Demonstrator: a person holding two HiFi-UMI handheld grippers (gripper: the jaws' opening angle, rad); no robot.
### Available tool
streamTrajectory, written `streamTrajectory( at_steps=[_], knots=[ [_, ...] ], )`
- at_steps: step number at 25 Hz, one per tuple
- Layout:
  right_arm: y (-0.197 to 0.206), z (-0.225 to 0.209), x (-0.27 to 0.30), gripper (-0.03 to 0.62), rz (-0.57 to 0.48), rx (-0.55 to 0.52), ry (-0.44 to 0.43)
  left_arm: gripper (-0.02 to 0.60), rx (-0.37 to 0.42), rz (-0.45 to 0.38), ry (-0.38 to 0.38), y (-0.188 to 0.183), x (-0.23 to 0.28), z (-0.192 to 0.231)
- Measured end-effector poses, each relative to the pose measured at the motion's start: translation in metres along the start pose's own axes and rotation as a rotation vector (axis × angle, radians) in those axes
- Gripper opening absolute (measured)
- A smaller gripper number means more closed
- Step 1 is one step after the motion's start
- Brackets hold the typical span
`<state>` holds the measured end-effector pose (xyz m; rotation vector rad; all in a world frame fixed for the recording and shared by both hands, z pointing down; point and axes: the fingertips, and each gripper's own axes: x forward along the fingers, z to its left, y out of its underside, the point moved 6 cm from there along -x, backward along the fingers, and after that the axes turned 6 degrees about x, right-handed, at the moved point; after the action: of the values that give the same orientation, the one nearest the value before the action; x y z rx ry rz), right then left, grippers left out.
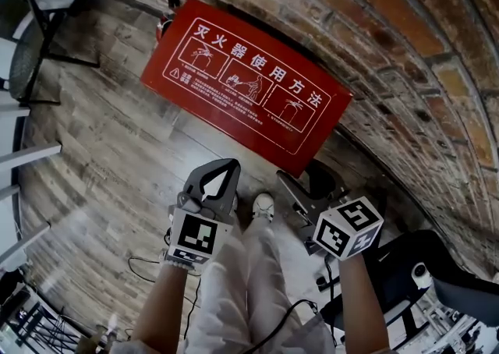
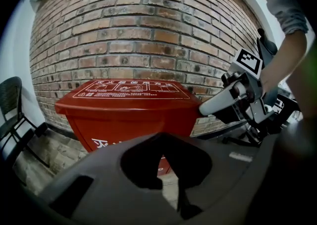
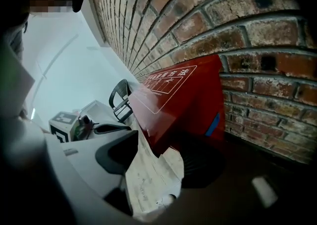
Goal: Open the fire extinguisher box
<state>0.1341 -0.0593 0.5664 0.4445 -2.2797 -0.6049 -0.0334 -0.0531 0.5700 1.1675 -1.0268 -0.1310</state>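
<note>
Red fire extinguisher box (image 1: pixel 245 83) sits closed on the floor (image 1: pixel 109 150) by the brick wall (image 1: pixel 405 72); we judge opening not begun. Our left tool (image 1: pixel 214 181) is pinched together, right tool (image 1: pixel 309 186) spread wide, both empty and clear of it.

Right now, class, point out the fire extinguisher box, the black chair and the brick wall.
fire extinguisher box (image 1: pixel 245 83), head view, middle of its red lid.
black chair (image 1: pixel 23 56), head view, its dark mesh panel.
brick wall (image 2: pixel 143 35), left gripper view, bricks above the red lid.

Head view overhead; gripper views low (box (image 1: pixel 245 83) shared).
</note>
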Motion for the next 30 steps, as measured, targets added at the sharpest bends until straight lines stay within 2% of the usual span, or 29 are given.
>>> streamTrajectory(
  at_steps=[9, 20, 30],
  knots=[
    [-0.004, 0.002, -0.003, 0.252, 0.003, -0.025, 0.014, 0.000, 0.001, 0.009, 0.034, 0.005, 0.026, -0.002],
    [-0.006, 0.008, -0.009, 0.252, -0.038, 0.008, -0.020, 0.000, -0.006, 0.002, 0.039, 0.006, 0.038, -0.001],
    [-0.015, 0.020, -0.024, 0.244, -0.058, -0.004, -0.058, 0.000, -0.024, 0.053, 0.048, 0.019, 0.033, -0.007]
  ],
)
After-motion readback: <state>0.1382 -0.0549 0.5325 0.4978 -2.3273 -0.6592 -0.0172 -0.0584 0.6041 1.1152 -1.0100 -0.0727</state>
